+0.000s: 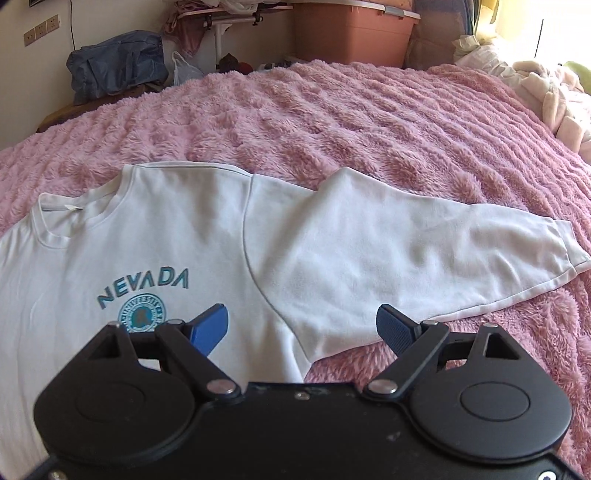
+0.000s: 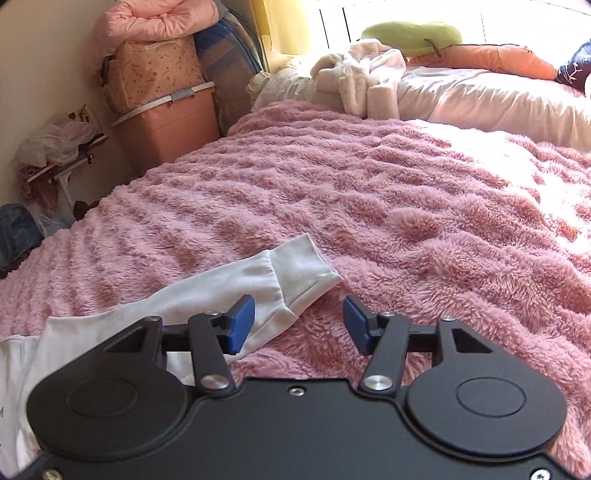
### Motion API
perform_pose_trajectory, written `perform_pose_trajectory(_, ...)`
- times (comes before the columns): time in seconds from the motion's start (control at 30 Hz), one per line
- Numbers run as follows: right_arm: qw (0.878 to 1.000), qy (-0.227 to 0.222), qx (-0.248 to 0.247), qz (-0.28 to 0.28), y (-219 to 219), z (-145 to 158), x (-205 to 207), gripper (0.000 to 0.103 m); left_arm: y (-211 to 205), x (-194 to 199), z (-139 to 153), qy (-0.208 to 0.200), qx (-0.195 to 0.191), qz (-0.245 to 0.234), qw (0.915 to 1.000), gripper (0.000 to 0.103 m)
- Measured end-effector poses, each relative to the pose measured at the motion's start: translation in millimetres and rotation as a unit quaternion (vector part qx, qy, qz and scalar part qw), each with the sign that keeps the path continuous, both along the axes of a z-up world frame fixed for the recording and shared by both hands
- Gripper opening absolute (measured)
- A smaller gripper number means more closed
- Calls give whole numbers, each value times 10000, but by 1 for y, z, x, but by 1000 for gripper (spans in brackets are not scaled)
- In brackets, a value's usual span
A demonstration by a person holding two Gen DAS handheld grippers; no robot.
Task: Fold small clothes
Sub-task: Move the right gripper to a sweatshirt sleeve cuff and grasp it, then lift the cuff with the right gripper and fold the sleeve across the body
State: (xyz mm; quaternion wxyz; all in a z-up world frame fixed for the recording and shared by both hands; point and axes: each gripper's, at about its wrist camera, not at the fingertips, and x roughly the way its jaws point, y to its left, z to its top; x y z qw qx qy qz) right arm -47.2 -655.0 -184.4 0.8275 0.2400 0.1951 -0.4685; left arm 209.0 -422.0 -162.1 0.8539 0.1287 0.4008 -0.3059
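A white long-sleeved sweatshirt (image 1: 177, 236) with a blue "NEVADA" print lies flat, front up, on a pink fluffy blanket (image 1: 332, 122). Its right-hand sleeve (image 1: 424, 251) stretches out sideways to the cuff. My left gripper (image 1: 301, 325) is open and empty, hovering over the armpit where sleeve meets body. In the right wrist view the sleeve's cuff (image 2: 299, 269) lies just ahead of my right gripper (image 2: 298, 319), which is open and empty; its left finger is over the sleeve, its right finger over the blanket (image 2: 406, 206).
A pink storage bin (image 1: 354, 33) and a blue bag (image 1: 114, 64) stand beyond the bed's far edge. White towels (image 2: 365, 81), pillows and a green cushion (image 2: 410, 33) lie at the head of the bed. The blanket stretches wide beyond the sweatshirt.
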Motion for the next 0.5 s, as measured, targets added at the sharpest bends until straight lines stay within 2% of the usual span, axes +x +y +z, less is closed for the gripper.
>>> perform_pose_trajectory(0.07,9998,77,118,-132,-20,-13,6,56,-12,5,-12,81,113,16,9999,93)
perform_pose_trajectory(0.2,9991,-84,395,-138,-47,-29,13,51,-22,13,-27,186,137,38,9997,93)
perform_pose_trajectory(0.27,9984,-137,539,-37,-55,-35,20,40,-24,17,-33,269,145,58,9995,93)
perform_pose_trajectory(0.4,9961,-311,826,2,-66,-45,30,33,-25,17,-38,241,165,35,9996,93)
perform_pose_trajectory(0.47,9947,-460,918,50,-68,-49,34,20,-22,15,-38,226,168,25,9996,93)
perform_pose_trajectory(0.5,9944,-522,920,63,-68,-48,36,17,-21,13,-39,215,186,15,9996,93)
